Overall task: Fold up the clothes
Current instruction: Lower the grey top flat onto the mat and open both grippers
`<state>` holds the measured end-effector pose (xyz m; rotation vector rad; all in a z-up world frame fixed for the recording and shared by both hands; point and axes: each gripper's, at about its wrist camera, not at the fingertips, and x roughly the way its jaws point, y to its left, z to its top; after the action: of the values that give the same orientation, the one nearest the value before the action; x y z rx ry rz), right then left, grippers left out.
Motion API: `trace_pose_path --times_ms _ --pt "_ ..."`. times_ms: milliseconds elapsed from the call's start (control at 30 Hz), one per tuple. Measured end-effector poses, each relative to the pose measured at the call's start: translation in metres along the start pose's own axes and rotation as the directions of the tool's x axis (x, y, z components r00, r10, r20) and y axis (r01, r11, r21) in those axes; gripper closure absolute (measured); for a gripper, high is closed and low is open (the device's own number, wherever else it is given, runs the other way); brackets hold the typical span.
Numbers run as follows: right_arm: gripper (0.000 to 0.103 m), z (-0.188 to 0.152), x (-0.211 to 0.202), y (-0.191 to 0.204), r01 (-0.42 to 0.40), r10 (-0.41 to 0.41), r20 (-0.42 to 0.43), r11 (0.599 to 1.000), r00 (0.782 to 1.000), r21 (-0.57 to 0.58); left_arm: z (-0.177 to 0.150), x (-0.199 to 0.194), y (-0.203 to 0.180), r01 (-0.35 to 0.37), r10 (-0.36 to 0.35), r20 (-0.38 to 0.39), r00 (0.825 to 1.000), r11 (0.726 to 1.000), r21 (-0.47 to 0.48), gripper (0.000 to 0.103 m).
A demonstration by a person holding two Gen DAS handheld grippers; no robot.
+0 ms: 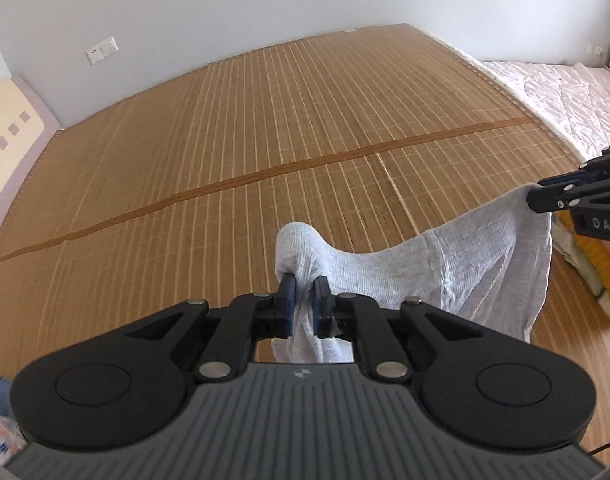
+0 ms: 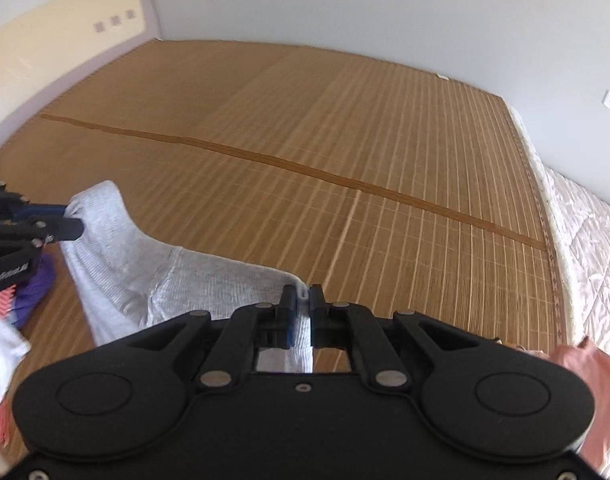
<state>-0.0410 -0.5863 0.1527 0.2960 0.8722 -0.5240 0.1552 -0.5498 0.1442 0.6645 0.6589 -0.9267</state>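
Both grippers are clamped on one pale grey garment [image 1: 445, 268], each pinching a top corner so the cloth hangs stretched between them like a banner.

Left gripper [image 1: 304, 304]: blue pads pressed onto a bunched wad of fabric, which bulges up over the fingertips and also trails down through the gap behind them. Thick bite, probably a corner plus a doubled layer.

Right gripper [image 2: 302, 304]: jaws nearly together with a thin edge of the same garment between them (much less cloth than on the left side). From the left camera it sits at the far right, holding the other corner up.

Why held this way: I read it as a spread-and-lay step. Two corners high and apart let the body hang open so it can be laid flat on the bamboo mat [image 1: 265, 140], which offers a wide bare area just ahead. The top edge sags in the middle, so tension is low; pulling the hands further apart would flatten it.

Garment position: in the air over the near edge of the mat, lower part hanging free.

Other clothes [image 2: 9, 320] are piled at the near left in the right camera, out of the way. White quilted bedding [image 2: 585, 260] runs along the mat's right side.
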Motion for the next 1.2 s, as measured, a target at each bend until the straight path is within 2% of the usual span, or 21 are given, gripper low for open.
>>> trace_pose_path --times_ms 67,100,167,200,233,300,333,433,467,567,700,767,867,967,1100,1133,1200 --pt "0.088 0.004 0.036 -0.009 0.054 -0.053 -0.023 0.999 0.998 0.008 0.002 0.029 0.001 -0.002 0.002 0.002 1.000 1.000 -0.001 0.090" --pt "0.085 0.006 0.045 -0.010 0.080 -0.079 -0.019 0.997 0.997 0.017 0.003 0.043 0.002 -0.008 0.008 0.004 1.000 1.000 -0.005 0.086" --pt "0.071 0.008 0.064 -0.015 0.108 -0.107 -0.026 0.993 0.994 0.051 0.009 0.077 0.005 -0.011 0.011 -0.020 1.000 1.000 -0.007 0.074" --pt "0.067 0.005 0.069 -0.017 0.112 -0.110 -0.040 0.991 0.993 0.068 0.008 0.089 0.006 -0.013 0.013 -0.034 0.999 1.000 -0.008 0.071" --pt "0.067 0.002 0.074 -0.018 0.110 -0.106 -0.054 0.991 0.993 0.080 0.007 0.102 0.005 -0.008 0.008 -0.043 0.999 1.000 -0.008 0.071" --pt "0.066 -0.004 0.083 -0.019 0.098 -0.091 -0.081 0.990 0.993 0.098 -0.003 0.101 0.010 0.001 -0.001 -0.052 0.999 1.000 -0.015 0.067" --pt "0.065 -0.006 0.085 -0.018 0.091 -0.082 -0.094 0.991 0.992 0.098 -0.009 0.100 0.011 0.014 -0.015 -0.063 0.998 1.000 -0.017 0.061" --pt "0.059 -0.028 0.085 -0.010 0.072 -0.057 -0.153 0.993 0.987 0.096 -0.039 0.085 0.017 0.057 -0.063 -0.127 0.990 0.997 -0.047 0.058" --pt "0.058 -0.040 0.092 -0.011 0.058 -0.038 -0.173 0.992 0.984 0.112 -0.055 0.067 0.022 0.073 -0.083 -0.152 0.985 0.995 -0.070 0.058" --pt "0.058 -0.087 0.101 -0.012 -0.016 0.062 -0.230 0.980 0.971 0.197 -0.104 0.053 0.028 0.115 -0.157 -0.243 0.957 0.977 -0.177 0.058" --pt "0.058 -0.170 0.093 0.014 -0.147 0.238 -0.304 0.945 0.923 0.293 -0.174 0.036 0.023 0.114 -0.214 -0.328 0.920 0.948 -0.298 0.058" --pt "0.058 -0.208 0.086 0.036 -0.190 0.282 -0.347 0.943 0.894 0.275 -0.208 0.021 0.018 0.113 -0.233 -0.355 0.905 0.938 -0.327 0.058" --pt "0.061 -0.252 0.073 0.066 -0.232 0.316 -0.376 0.939 0.871 0.253 -0.258 -0.004 0.011 0.135 -0.280 -0.386 0.879 0.922 -0.362 0.058" --pt "0.061 -0.283 0.057 0.086 -0.270 0.340 -0.335 0.933 0.879 0.238 -0.299 -0.015 -0.001 0.162 -0.304 -0.395 0.867 0.922 -0.353 0.058" --pt "0.061 -0.306 0.046 0.106 -0.265 0.311 -0.324 0.948 0.893 0.179 -0.340 -0.024 -0.014 0.151 -0.275 -0.426 0.862 0.941 -0.303 0.058" --pt "0.062 -0.310 0.040 0.106 -0.244 0.290 -0.309 0.953 0.906 0.180 -0.350 -0.026 -0.016 0.137 -0.261 -0.431 0.863 0.945 -0.298 0.058" --pt "0.058 -0.318 0.022 0.099 -0.197 0.248 -0.262 0.958 0.933 0.208 -0.363 -0.035 -0.017 0.165 -0.301 -0.404 0.864 0.926 -0.339 0.058"
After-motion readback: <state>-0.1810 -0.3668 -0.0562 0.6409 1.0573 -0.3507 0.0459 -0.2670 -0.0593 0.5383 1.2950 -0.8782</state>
